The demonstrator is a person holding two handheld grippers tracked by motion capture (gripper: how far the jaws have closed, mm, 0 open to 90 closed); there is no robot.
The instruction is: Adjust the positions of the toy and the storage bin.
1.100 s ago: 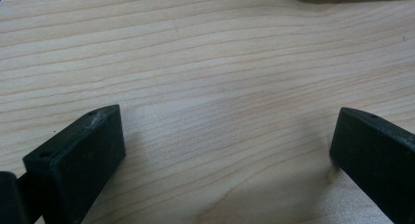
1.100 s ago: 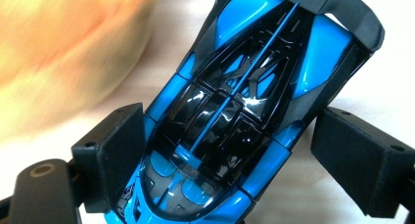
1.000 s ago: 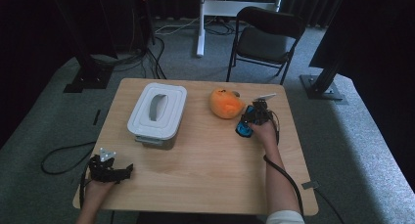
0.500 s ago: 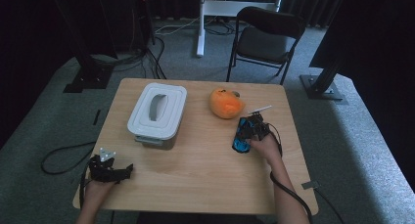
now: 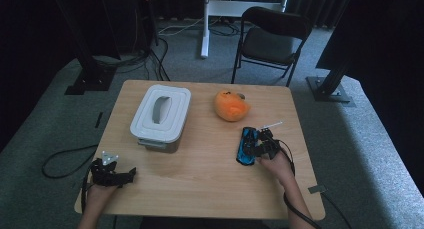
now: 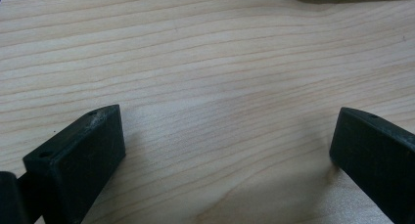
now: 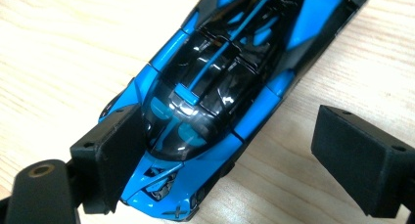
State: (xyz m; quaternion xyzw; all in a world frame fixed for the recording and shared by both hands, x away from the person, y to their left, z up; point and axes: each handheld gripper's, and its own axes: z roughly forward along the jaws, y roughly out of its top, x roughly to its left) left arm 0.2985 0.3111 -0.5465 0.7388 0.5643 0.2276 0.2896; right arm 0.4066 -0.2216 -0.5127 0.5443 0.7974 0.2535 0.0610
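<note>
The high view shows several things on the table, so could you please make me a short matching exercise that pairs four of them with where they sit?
Things:
1. white lidded box
2. orange plush toy
3. blue toy car
4. left gripper

Places:
A. near the table's front left corner
B. between the right gripper's open fingers
C. far middle of the table, beyond the car
D. left half of the table, far side

Pairs: 1-D, 2-C, 3-B, 4-A
</note>
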